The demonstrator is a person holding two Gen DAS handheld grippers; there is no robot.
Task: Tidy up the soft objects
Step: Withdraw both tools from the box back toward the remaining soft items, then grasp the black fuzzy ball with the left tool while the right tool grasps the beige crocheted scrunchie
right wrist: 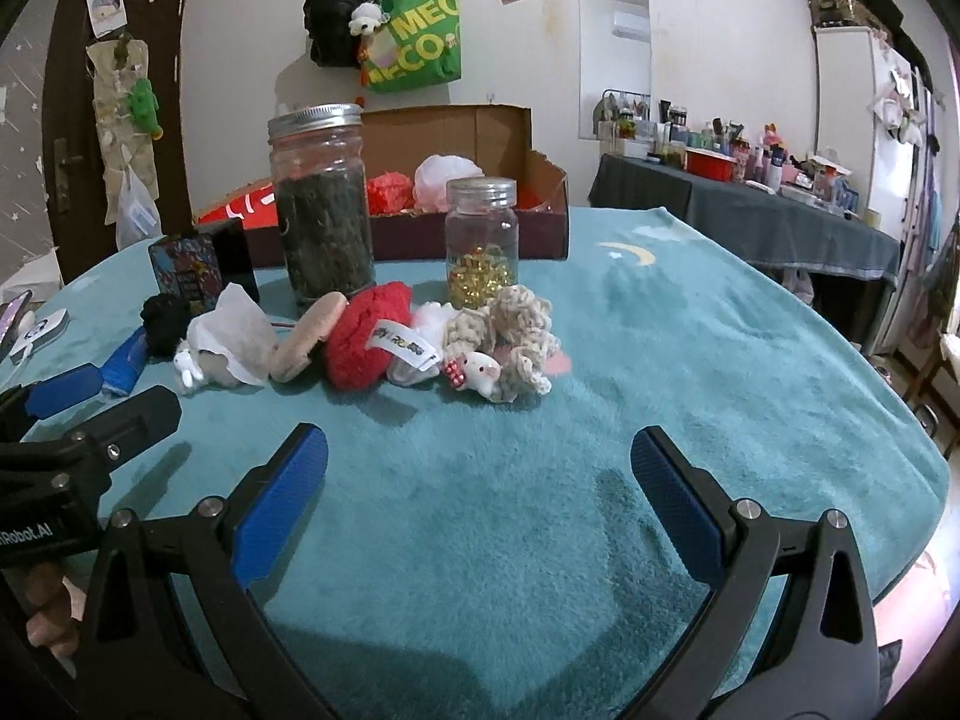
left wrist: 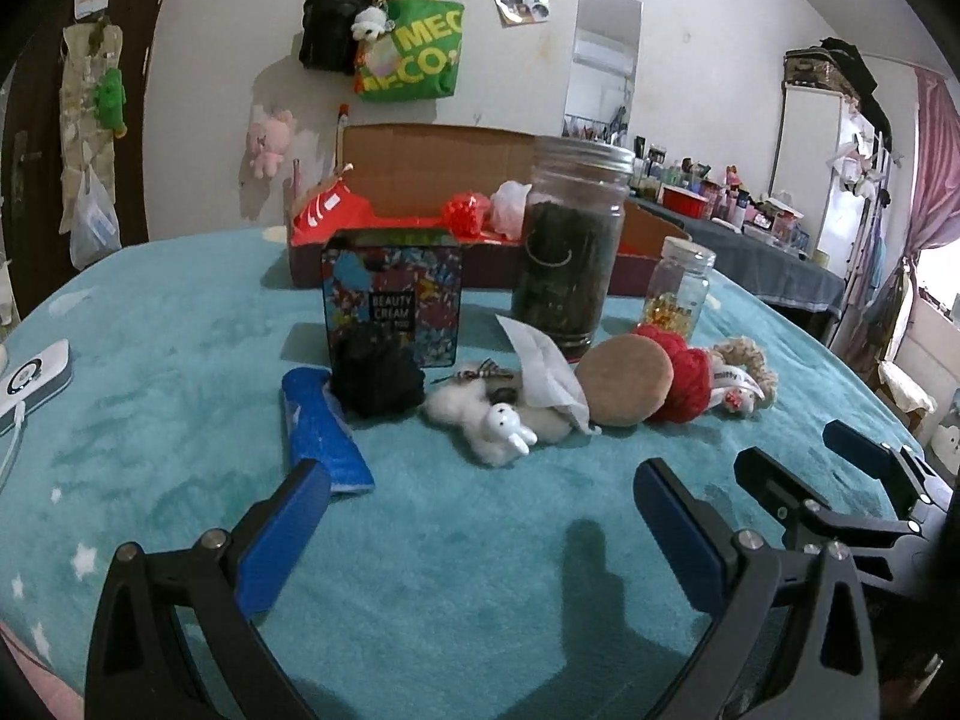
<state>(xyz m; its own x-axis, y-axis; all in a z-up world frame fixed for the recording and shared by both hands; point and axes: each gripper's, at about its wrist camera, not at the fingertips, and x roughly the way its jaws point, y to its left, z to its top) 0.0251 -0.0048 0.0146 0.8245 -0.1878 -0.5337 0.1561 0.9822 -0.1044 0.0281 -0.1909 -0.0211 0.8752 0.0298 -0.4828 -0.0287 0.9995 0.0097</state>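
- Left gripper [left wrist: 480,510]: jaws apart, empty, above the teal blanket [left wrist: 180,360].
- Right gripper [right wrist: 480,480]: jaws apart, empty.
- Red knit item [right wrist: 366,342], possibly a hat, lay beside the crochet scrunchie [right wrist: 522,324].

A tall jar [right wrist: 322,204] of dark leaves stands on the teal blanket [right wrist: 690,360], with a small jar [right wrist: 480,240] of gold capsules to its right. A patterned tin [left wrist: 393,294] marked BEAUTY CREAM stands left of the tall jar. On the wall hang a green bag [left wrist: 414,54], a black bag [left wrist: 327,30] and a mirror [right wrist: 613,36].
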